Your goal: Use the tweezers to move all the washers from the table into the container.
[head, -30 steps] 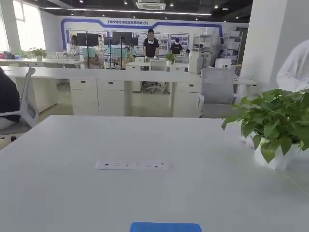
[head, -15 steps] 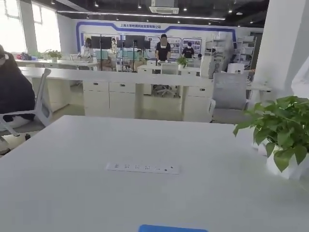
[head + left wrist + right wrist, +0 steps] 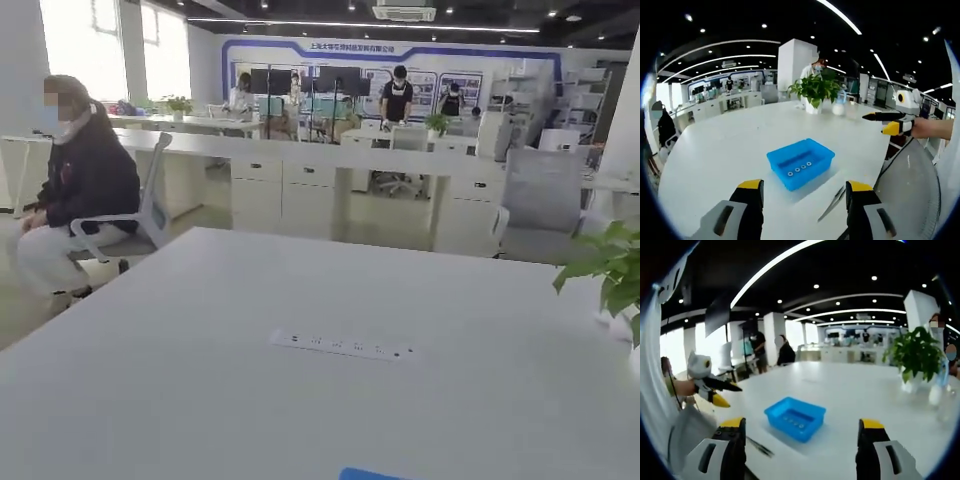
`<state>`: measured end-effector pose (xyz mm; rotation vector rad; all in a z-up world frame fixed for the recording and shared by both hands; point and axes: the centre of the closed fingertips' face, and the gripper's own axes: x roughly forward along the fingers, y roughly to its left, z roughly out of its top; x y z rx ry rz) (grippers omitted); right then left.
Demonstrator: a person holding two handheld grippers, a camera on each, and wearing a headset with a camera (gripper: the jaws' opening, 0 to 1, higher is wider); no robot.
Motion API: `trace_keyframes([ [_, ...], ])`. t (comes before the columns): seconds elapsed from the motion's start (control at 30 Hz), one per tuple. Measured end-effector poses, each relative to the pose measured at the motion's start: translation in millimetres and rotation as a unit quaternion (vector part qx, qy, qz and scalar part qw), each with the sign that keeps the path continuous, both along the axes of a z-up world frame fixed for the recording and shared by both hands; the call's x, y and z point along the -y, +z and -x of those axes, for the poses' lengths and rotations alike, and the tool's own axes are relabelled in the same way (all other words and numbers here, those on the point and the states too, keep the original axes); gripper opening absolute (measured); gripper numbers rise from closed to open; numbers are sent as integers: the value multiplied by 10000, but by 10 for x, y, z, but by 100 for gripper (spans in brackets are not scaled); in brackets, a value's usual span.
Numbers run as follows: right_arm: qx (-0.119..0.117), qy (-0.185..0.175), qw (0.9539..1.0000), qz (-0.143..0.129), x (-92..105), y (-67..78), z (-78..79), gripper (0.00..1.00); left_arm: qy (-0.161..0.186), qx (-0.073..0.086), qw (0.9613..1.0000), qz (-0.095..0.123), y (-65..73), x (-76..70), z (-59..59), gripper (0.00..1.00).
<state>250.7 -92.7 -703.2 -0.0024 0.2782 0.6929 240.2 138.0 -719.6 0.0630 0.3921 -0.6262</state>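
Note:
A blue container [image 3: 800, 162] sits on the white table [image 3: 730, 150], with several small washers [image 3: 799, 169] lying in a row inside it. Metal tweezers [image 3: 832, 203] lie on the table just right of the container. My left gripper [image 3: 805, 192] hovers open and empty short of both. In the right gripper view the same container [image 3: 795, 417] holds the washers [image 3: 791, 422], and the tweezers [image 3: 760, 447] lie to its left. My right gripper [image 3: 802, 432] is open and empty. Each gripper appears in the other's view: right gripper [image 3: 874, 124], left gripper [image 3: 734, 396]. A sliver of the container [image 3: 375, 474] shows in the head view.
A white power strip [image 3: 345, 347] is set into the middle of the table. A potted plant [image 3: 815, 90] and a small bottle [image 3: 839, 107] stand near the table's far side. A person sits on a chair [image 3: 80, 200] off the left edge.
The head camera has swung left and up, so the container has slid to the bottom edge and the seated person has come in. Nothing on the table has moved.

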Motion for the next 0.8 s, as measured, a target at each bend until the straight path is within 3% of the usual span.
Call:
trace_keyframes([
  [0.13,198,-193,9996,-63,34,60,-71,99,451,313,9978,375,186,-96,-15,81],
  [0.23,207,-202,9996,-43,33,61,-53,99,731,513,9924,846,324,-131,-8,91],
  [0.3,198,-227,9995,-44,33,59,-41,99,788,549,9899,1046,367,-129,8,97],
  [0.43,203,-333,9992,-114,64,82,-44,99,955,770,9872,1016,418,-180,14,99],
  [0.8,245,-578,9976,-274,133,147,-28,99,1040,952,9846,1032,501,-195,-12,99],
])
